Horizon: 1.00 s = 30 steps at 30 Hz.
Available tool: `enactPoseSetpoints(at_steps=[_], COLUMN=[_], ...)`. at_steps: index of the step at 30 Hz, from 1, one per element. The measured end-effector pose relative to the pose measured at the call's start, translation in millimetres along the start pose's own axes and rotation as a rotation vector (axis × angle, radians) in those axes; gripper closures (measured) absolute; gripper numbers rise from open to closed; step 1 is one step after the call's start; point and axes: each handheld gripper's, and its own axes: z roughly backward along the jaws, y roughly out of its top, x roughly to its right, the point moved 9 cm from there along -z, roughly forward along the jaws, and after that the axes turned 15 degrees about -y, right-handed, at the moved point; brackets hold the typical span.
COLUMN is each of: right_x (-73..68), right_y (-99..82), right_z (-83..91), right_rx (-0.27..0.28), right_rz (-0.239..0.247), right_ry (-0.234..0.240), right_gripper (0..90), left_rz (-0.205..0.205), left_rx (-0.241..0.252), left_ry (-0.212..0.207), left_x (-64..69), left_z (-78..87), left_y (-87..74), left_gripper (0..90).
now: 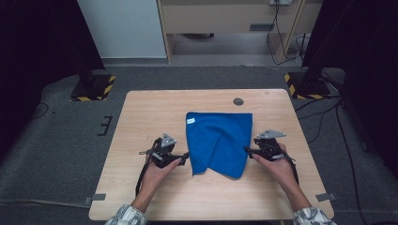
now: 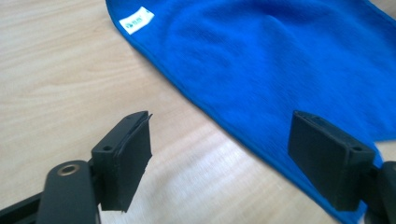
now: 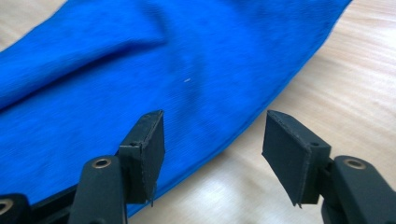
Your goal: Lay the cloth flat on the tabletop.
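High view shows a blue cloth [image 1: 218, 142] lying folded near the middle of the wooden table [image 1: 141, 117], its white label [image 1: 190, 121] at the far left corner and its near edge uneven, with one layer hanging lower on the right. The left gripper [image 1: 184, 157] sits just beside the cloth's left edge, and the right gripper [image 1: 248, 150] just beside its right edge; both point inward, toward each other. Both sets of jaws stand apart with nothing pinched: in the left gripper view the hem runs between the two wide-set jaws, the right-hand jaw over the fabric and the other over bare wood, and in the right gripper view the jaws are somewhat narrower, again straddling the hem. The main risk, as I judge it, is a poor bite: if the jaws close while riding above the hem they may catch only the top layer, or nothing, and the fold would slide open when lifted. Pressing too low could scrape the pads on the wood and push the cloth into a wrinkle instead of gripping it. Uneven pulls from the two sides would skew the fold. Both hands hold the tools low and nearly level, forearms coming in from the near edge, wrists angled inward.
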Motion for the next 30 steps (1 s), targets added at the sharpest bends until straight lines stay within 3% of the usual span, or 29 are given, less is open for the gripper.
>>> enactPoseSetpoints(at_steps=[4,11,15,18,30], right_x=[-11.1,-26.5,-36.7,-43.4,-42.0], right_y=[-9.0,-20.8,-23.9,-25.5,-35.1], right_z=[8.8,14.8,13.6,12.5,7.4], right_rx=[0.003,-0.001,-0.011,-0.017,-0.053], right_rz=[0.005,0.018,0.046,0.076,0.133], right_ry=[0.021,0.051,0.052,0.051,0.027], right_gripper=[36.9,37.1,33.1,30.1,29.7], left_rz=[-0.026,-0.025,-0.019,-0.039,-0.058], left_rx=[-0.03,-0.045,-0.066,-0.084,-0.137], left_ry=[-0.021,-0.018,-0.03,-0.028,-0.015], left_x=[12.6,16.0,19.5,21.8,20.1], left_z=[-3.6,-17.9,-26.9,-30.6,-35.7], left_y=[-9.7,-13.3,-17.5,-18.2,-24.5], left_gripper=[17.4,15.8,14.6,14.7,15.1])
